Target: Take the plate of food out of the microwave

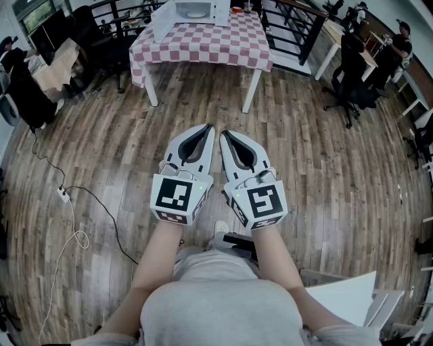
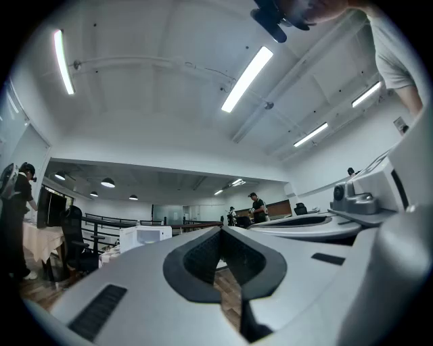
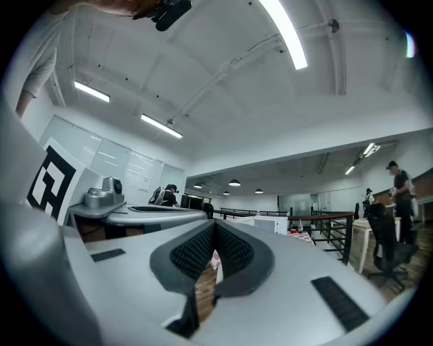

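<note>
Left gripper (image 1: 206, 130) and right gripper (image 1: 226, 134) sit side by side out front of me, both pinched closed on nothing, pointing about level. Past them is wood floor (image 1: 304, 155), then the checkered table (image 1: 203, 44), well apart from me. Microwave (image 1: 199, 10) sits at the table's far edge with its door (image 1: 162, 23) swung open, and I think the pale oval inside is the plate (image 1: 196, 12). First job is walking up. I'd stay level, open the jaws before reaching in, and take the rim.

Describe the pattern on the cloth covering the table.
The tablecloth has red-and-white checks; the head view shows it best.
</note>
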Demonstrator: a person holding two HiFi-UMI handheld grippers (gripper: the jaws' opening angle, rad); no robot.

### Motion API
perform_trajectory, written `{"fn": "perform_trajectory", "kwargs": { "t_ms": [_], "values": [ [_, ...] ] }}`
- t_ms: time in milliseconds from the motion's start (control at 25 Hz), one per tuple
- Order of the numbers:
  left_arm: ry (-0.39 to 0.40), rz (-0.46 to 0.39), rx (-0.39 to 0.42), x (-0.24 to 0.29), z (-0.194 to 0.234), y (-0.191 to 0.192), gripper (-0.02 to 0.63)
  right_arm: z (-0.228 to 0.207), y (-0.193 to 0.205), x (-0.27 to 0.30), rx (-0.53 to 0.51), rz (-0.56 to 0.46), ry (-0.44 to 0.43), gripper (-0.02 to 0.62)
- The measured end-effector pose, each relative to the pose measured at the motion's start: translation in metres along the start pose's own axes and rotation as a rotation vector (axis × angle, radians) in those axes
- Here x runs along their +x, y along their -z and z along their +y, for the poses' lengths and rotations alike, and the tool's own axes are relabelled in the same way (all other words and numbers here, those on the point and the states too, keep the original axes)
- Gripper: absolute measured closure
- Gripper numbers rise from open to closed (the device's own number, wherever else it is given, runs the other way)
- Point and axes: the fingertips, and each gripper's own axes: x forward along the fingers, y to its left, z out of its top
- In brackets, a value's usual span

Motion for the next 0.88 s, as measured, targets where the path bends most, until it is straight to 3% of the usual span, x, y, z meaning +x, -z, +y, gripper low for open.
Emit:
{"fn": "perform_trajectory", "kwargs": {
  "t_ms": [880],
  "values": [
    [-0.045, 0.024, -0.049, 0.077, 0.042, 0.018, 0.603, -0.052, 0.021, 0.065, 0.027, 0.028, -0.034, 0.569]
  ]
}}
